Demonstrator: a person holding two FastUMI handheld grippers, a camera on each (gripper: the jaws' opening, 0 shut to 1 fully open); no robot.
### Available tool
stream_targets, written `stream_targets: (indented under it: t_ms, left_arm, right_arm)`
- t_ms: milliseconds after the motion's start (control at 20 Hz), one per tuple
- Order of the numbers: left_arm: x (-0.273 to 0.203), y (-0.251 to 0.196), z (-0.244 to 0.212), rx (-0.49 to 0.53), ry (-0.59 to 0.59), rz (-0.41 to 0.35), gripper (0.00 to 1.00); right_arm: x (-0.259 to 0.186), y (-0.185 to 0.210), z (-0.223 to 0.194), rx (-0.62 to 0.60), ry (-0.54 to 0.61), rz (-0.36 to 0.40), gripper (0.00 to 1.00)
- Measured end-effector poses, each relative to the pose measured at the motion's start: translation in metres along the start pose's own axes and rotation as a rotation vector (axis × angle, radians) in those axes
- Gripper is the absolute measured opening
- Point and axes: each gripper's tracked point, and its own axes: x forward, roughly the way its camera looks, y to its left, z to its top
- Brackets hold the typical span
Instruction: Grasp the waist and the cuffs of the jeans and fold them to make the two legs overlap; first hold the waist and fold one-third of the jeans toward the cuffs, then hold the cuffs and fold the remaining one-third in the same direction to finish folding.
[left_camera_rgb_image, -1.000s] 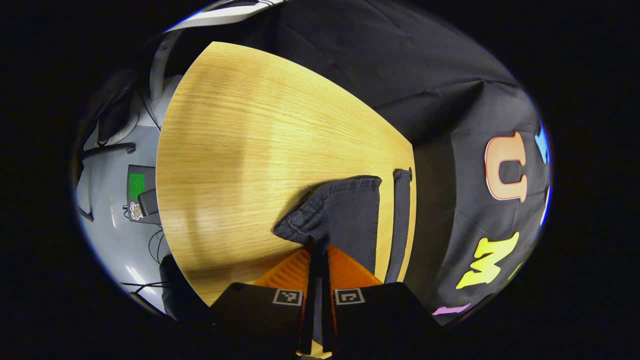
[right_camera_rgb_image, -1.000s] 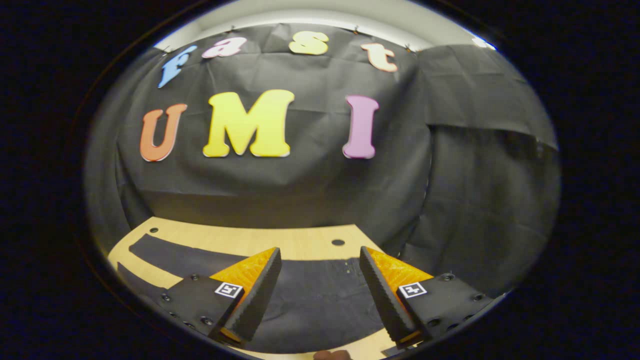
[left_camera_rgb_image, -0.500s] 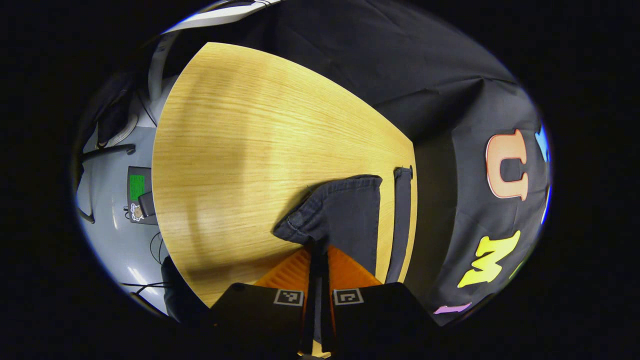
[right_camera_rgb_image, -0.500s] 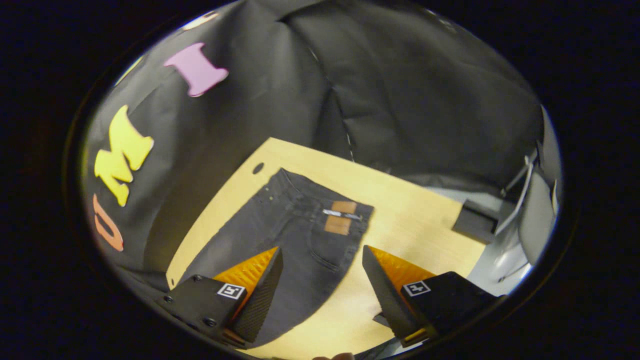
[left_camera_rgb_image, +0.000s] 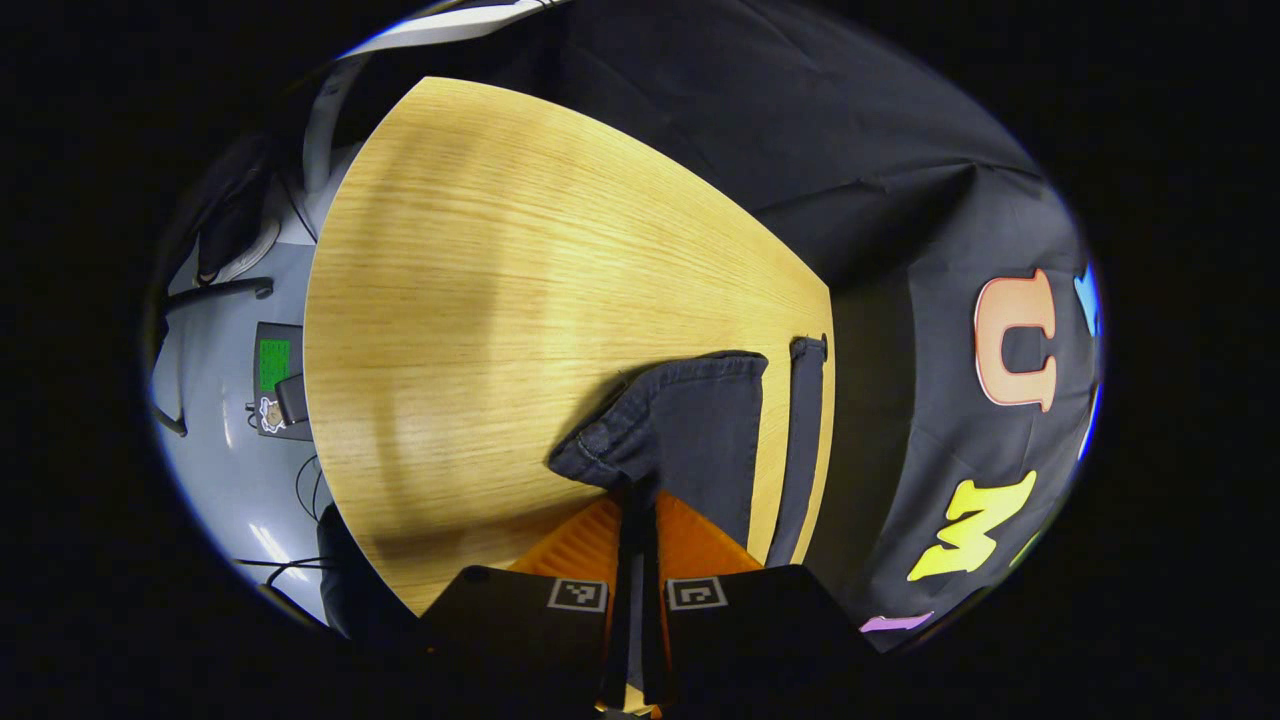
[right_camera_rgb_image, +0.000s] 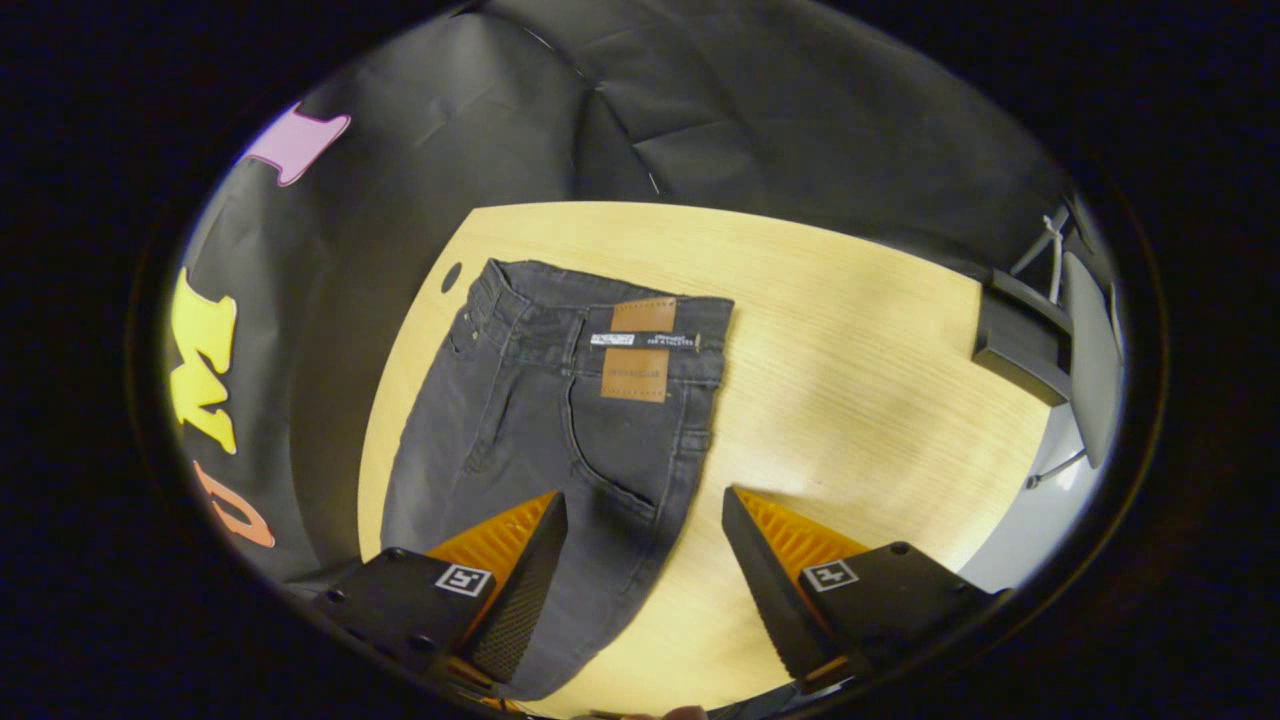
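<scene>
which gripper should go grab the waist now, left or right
Right. The right gripper is open and above the jeans, with the waistband ahead of it on the table. The left gripper is shut on a cuff.

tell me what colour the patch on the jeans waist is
Tan brown patch on dark grey jeans; right gripper view shows it best.

A pale wooden table (left_camera_rgb_image: 480, 300) stands against black cloth walls (right_camera_rgb_image: 800, 120) on grey floor (left_camera_rgb_image: 215, 470).
</scene>
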Motion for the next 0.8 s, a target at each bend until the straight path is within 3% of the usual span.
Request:
stream_targets:
  t_ms: [50,250,400,500,600,800]
  left_arm:
    - [0.000,0.000,0.000,-0.001,0.001,0.001,0.08]
    - [-0.001,0.001,0.001,-0.001,0.009,0.003,0.08]
    - [-0.001,0.000,0.000,-0.010,0.010,0.003,0.08]
    - [-0.001,0.000,0.000,-0.015,0.011,0.003,0.08]
    - [0.000,0.000,0.001,-0.018,0.013,0.001,0.08]
    - [0.000,-0.003,0.001,-0.030,0.028,0.026,0.06]
  right_arm:
    - [0.001,0.003,0.002,0.003,-0.006,0.011,0.96]
    - [0.010,0.011,0.010,0.038,-0.018,0.043,0.87]
    - [0.020,-0.004,0.012,0.054,-0.009,0.016,0.44]
    - [0.022,-0.002,0.013,0.118,-0.011,0.046,0.15]
    - [0.022,-0.001,0.013,0.139,-0.022,0.059,0.02]
    - [0.016,0.004,0.017,0.067,-0.043,0.060,0.02]
